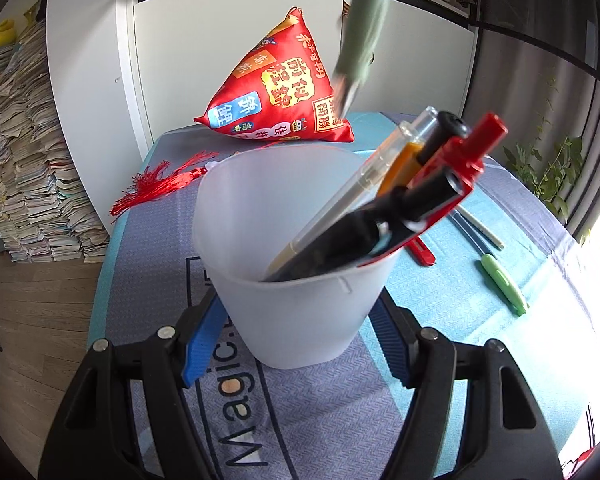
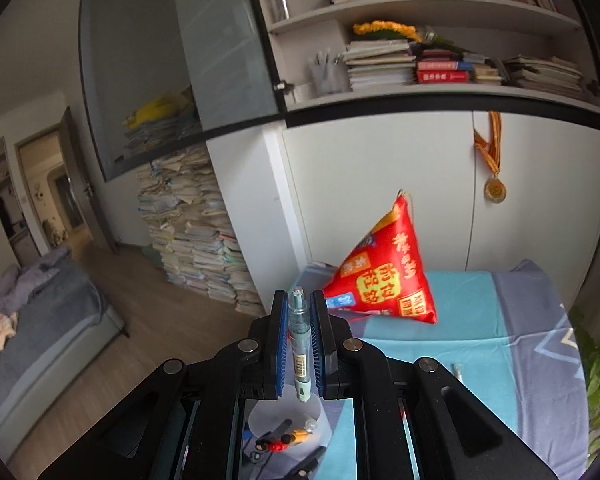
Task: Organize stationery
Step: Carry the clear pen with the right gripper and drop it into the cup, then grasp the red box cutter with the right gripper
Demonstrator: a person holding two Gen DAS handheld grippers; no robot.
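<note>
The left gripper (image 1: 296, 344), black-framed with blue ribbed pads, is clamping the lower wall of a frosted translucent plastic cup (image 1: 300, 312), one pad pressing on each side, so its jaws are standing wide yet gripping firmly. The cup is sitting on a blue and grey patterned cloth (image 1: 440, 308) covering the table. Inside the cup, several pens are leaning toward the right rim: a clear-barrelled pen with an orange insert (image 1: 376, 176), a black pen (image 1: 432, 148) and a red plastic clip-topped pen (image 1: 472, 152).

The right gripper (image 2: 299, 300) is pinching a pale green translucent pen (image 2: 299, 340) between its nearly closed blue pads, the pen standing almost upright with its tip pointing down above the cup's mouth (image 2: 288, 420). In the left wrist view that same pen is showing blurred above and behind the cup.

On the cloth to the right of the cup, a bright green pen (image 1: 504, 284), a blue pen (image 1: 470, 232) and a red pen (image 1: 420, 250) are lying loose. Behind the cup a red pyramid-shaped satin pouch with gold lettering (image 1: 284, 88) is resting, with a red tassel (image 1: 160, 184) trailing to its left.
</note>
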